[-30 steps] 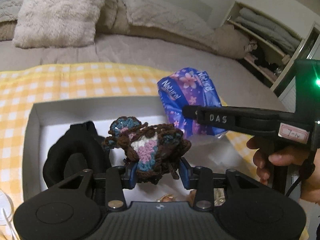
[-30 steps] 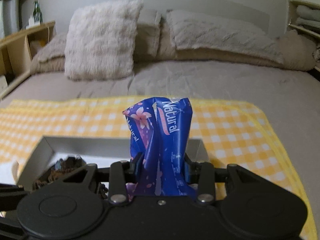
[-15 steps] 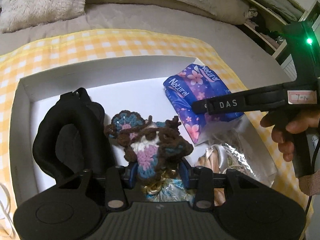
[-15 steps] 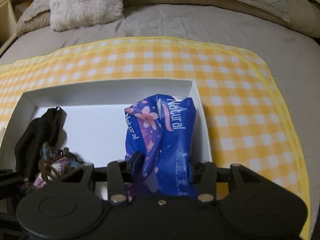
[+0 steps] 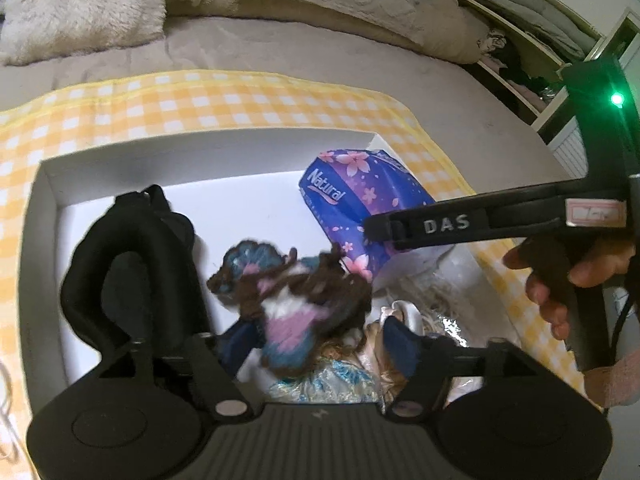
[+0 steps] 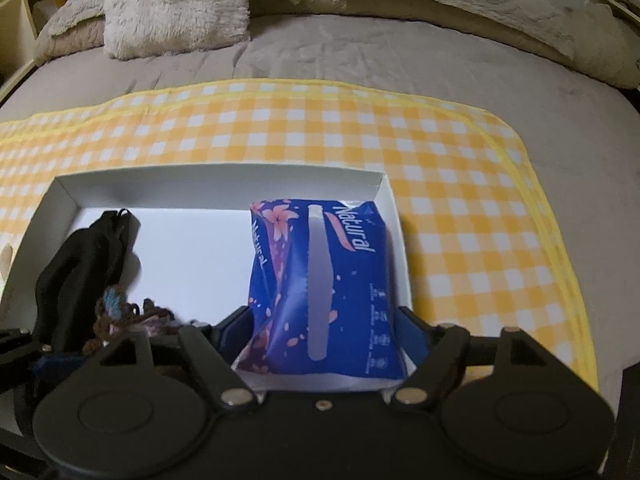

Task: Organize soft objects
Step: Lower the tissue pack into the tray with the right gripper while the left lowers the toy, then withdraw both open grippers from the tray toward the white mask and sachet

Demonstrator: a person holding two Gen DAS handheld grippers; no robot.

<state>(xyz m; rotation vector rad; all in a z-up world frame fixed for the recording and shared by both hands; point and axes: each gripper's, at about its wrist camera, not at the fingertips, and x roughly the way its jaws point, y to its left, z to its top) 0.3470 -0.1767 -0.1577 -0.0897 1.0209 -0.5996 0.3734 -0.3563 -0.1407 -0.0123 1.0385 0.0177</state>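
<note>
A white box (image 5: pixel 200 136) lies on a yellow checked cloth. My left gripper (image 5: pixel 316 344) hangs over its near side with its jaws opening. The brown, pink and blue crochet piece (image 5: pixel 292 292) shows blurred between the spread pads, and they no longer press on it. My right gripper (image 6: pixel 324 332) is opening too. The blue flowered tissue pack (image 6: pixel 340 280) stands between its pads in the box's right end, loose from them. In the left wrist view that pack (image 5: pixel 360 192) sits under a right finger (image 5: pixel 440 224). A black padded item (image 5: pixel 132 260) lies at the box's left.
Under the crochet piece lie a light blue lacy item (image 5: pixel 332 384) and a shiny clear bag (image 5: pixel 440 300). A hand (image 5: pixel 560 280) holds the right gripper's handle. The checked cloth (image 6: pixel 460 200) covers a grey bed with furry pillows (image 6: pixel 176 4). Shelves (image 5: pixel 520 40) stand at right.
Both grippers tipped down over the box, then spread their jaws. The crochet piece came loose and is dropping. The tissue pack went down into the box's right end and was let go.
</note>
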